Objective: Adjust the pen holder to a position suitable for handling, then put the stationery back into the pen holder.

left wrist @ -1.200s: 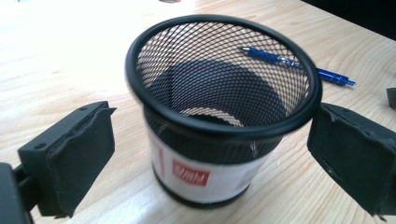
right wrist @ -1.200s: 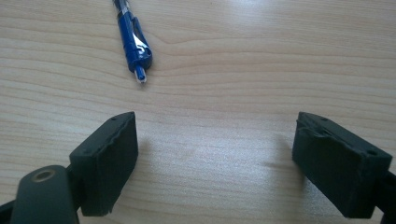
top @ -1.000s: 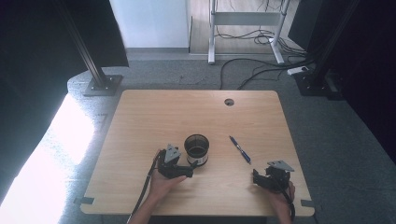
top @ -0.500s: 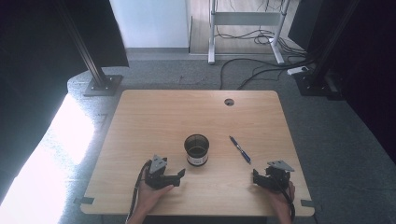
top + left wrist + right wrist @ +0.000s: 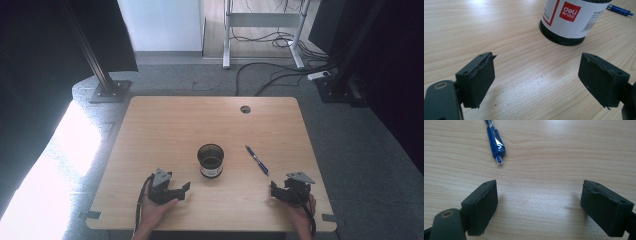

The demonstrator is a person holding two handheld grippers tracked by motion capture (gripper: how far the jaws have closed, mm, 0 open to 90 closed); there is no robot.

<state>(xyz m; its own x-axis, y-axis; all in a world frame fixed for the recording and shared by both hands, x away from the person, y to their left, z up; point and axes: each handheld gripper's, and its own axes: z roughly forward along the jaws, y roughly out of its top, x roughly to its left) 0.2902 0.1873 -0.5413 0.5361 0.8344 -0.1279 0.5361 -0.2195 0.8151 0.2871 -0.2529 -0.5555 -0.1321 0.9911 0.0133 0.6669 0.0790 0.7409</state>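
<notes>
A black mesh pen cup (image 5: 210, 160) with a white and red label stands upright at the table's middle front. In the left gripper view the pen cup (image 5: 569, 22) is ahead and slightly right of the jaws. A blue pen (image 5: 257, 160) lies flat to the right of the cup. My left gripper (image 5: 182, 189) rests near the front edge, left of the cup, open and holding nothing (image 5: 536, 72). My right gripper (image 5: 274, 190) sits at the front right, open and holding nothing (image 5: 540, 202), with the pen (image 5: 495, 143) lying ahead of its left jaw.
The wooden table (image 5: 175, 130) has a round cable hole (image 5: 245, 109) near its back edge. Black stands (image 5: 107, 90) and loose cables (image 5: 280, 70) lie on the grey floor behind the table.
My left gripper has drawn back from beside the cup toward the front left edge of the table. The cup, the pen and my right gripper have stayed put.
</notes>
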